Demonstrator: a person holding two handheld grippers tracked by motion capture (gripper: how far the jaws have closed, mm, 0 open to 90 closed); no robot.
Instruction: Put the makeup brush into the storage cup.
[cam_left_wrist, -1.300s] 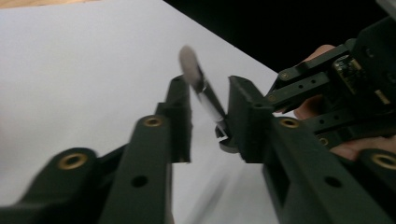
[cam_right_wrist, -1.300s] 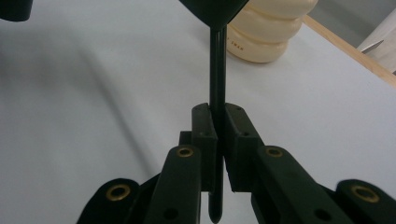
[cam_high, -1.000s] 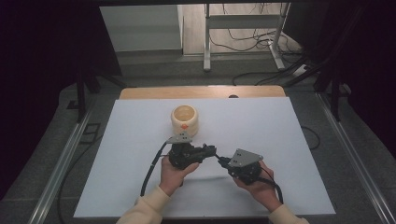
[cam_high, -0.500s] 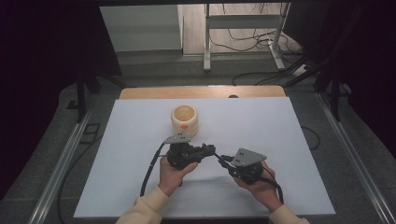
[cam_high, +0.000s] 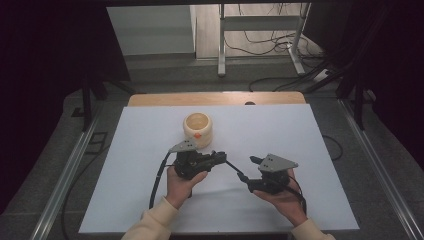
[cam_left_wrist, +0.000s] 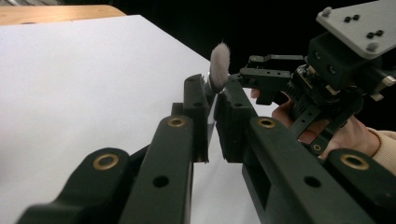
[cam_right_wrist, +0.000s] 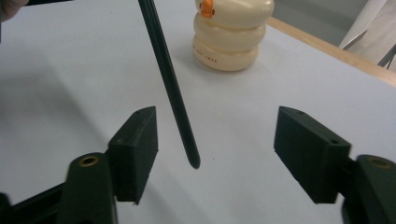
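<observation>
High view: a thin black brush (cam_high: 231, 166) bridges both grippers at table (cam_high: 300, 130) centre, a cream ribbed holder (cam_high: 198, 129) at 11 o'clock. Left gripper view: left gripper (cam_left_wrist: 212, 100) clamps its fluffy grey tip. Right gripper view: right gripper (cam_right_wrist: 217, 140), jaws just spread, flanks the glossy handle untouched.

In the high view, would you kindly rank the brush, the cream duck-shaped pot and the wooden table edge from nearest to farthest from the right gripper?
From the right gripper:
1. Brush, its handle tip just left of the jaws.
2. Cream duck-shaped pot, up and left.
3. Wooden table edge, along the far side.
</observation>
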